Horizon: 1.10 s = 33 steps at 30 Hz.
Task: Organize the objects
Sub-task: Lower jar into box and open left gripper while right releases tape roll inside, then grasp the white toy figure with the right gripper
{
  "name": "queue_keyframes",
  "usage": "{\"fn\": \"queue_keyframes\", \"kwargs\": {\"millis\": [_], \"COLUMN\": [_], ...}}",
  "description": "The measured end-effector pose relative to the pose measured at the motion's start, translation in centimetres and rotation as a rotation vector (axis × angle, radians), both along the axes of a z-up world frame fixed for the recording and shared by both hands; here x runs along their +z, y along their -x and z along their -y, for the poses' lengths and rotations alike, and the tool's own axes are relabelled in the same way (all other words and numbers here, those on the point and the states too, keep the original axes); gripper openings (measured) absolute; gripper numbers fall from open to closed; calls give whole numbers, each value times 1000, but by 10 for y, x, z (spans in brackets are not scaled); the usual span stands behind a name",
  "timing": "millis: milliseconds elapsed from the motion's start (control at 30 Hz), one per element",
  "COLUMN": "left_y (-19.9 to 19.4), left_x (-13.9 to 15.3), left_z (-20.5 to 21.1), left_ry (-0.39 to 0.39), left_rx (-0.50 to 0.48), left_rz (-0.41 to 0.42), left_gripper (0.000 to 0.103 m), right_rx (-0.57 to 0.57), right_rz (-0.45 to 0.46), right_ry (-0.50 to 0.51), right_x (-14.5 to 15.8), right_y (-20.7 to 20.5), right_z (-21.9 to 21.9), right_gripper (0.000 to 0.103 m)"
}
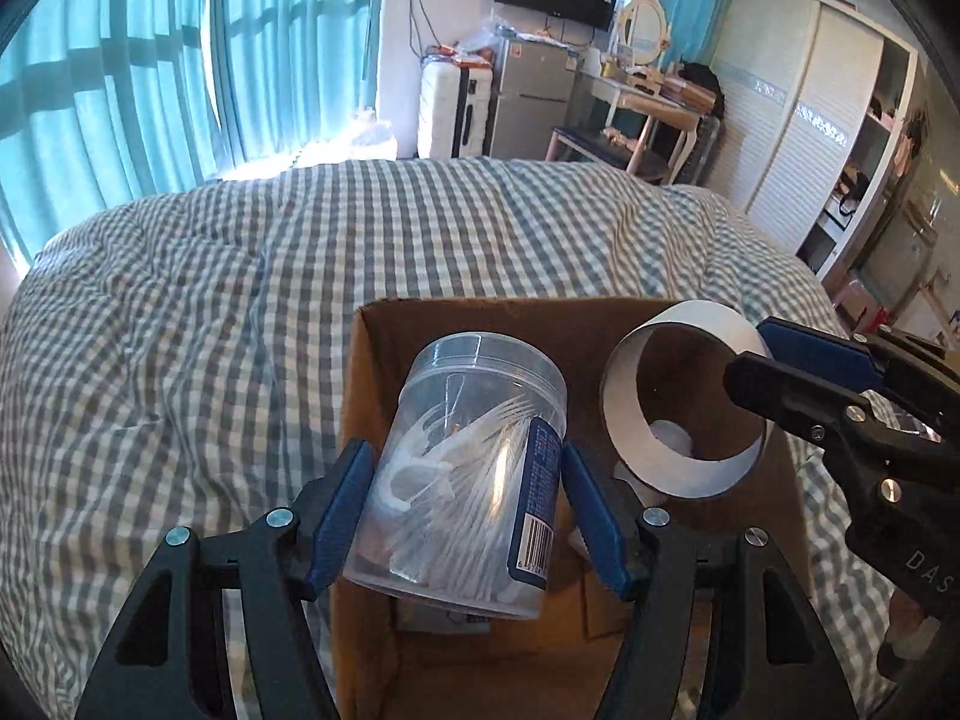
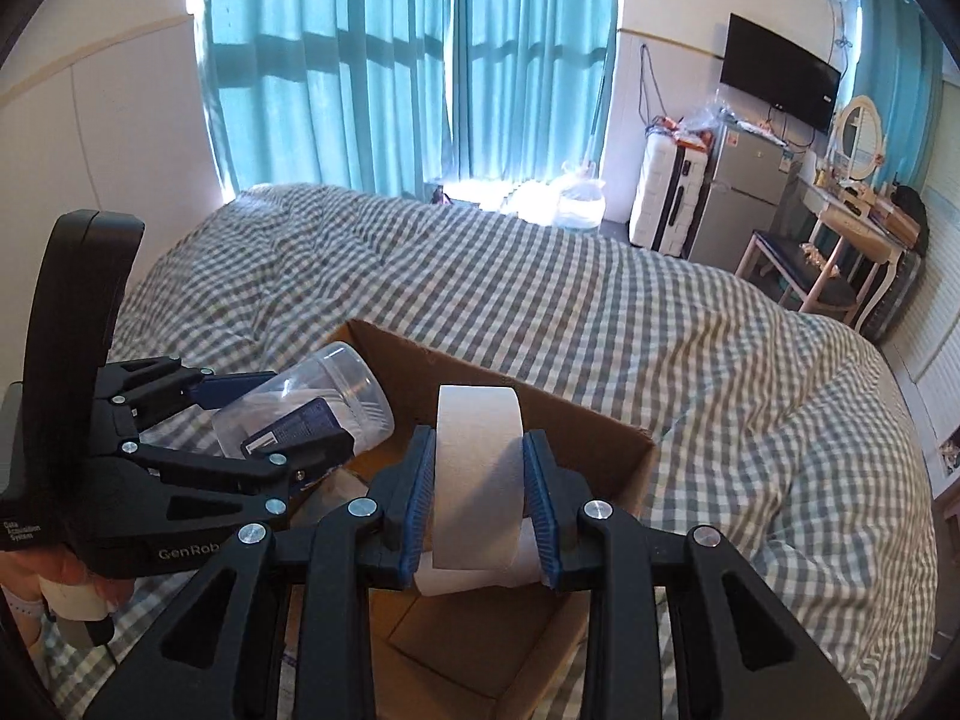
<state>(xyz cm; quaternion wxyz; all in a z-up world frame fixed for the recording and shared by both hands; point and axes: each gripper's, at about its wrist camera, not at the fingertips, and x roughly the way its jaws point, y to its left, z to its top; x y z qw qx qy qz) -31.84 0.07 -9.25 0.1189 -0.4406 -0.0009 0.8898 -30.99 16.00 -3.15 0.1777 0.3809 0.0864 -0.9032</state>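
Observation:
My left gripper (image 1: pixel 465 501) is shut on a clear plastic jar (image 1: pixel 462 468) of white floss picks with a blue label, held tilted over the open cardboard box (image 1: pixel 372 360). My right gripper (image 2: pixel 480 498) is shut on a white tape roll (image 2: pixel 477 468), also held over the box (image 2: pixel 600 420). In the left wrist view the tape roll (image 1: pixel 678 462) hangs to the right of the jar, pinched by the right gripper (image 1: pixel 750 360). In the right wrist view the jar (image 2: pixel 336 396) and left gripper (image 2: pixel 264 414) are at the left. A small white item lies inside the box, seen through the roll.
The box sits on a bed with a grey-and-white checked cover (image 1: pixel 240 300). Teal curtains (image 1: pixel 120 90) hang behind the bed. A suitcase (image 1: pixel 453 111), small fridge (image 1: pixel 531 96), dressing table (image 1: pixel 648 96) and wardrobe (image 1: pixel 798 138) stand along the far wall.

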Motion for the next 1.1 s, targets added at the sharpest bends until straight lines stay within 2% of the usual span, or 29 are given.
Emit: {"fn": "queue_keyframes", "kwargs": {"millis": [200,400,433,467,533,567,600,700,767,900,1100], "left_y": [8,1,-1,-3,-10,-16,-23,-41,-53,-84,-139], "left_x": [-16,-25,-25,-22,-14,-8,1,23,37,63,92], "left_z": [-15,-23,-24,-25,-25,-24,-23,-19,-13,5,21], "left_ry": [48,82,74,57,53,57,66,80,93,107,127], "left_rx": [-48,-82,-95,-112,-103,-97,-92,-79,-61,-6,49], "left_rz": [-1,-5,2,11,-2,-16,-31,-50,-66,-81,-113], "left_gripper": [66,68,71,77,85,87,88,90,95,95,97], "right_rx": [7,13,3,-4,-18,-23,-26,-21,-13,1,33], "right_rz": [54,64,57,56,43,30,17,-22,-49,-102,-138], "right_ry": [-3,40,51,63,87,97,104,111,93,59,5], "right_x": [-29,-29,-25,-22,-11,-4,3,29,44,72,91], "right_y": [16,14,11,9,1,-4,-9,-28,-42,-81,-135], "right_z": [-4,-14,-17,-21,-28,-32,-34,-36,-35,-35,-29], "right_gripper": [29,29,29,29,37,47,52,56,63,74,79]}}
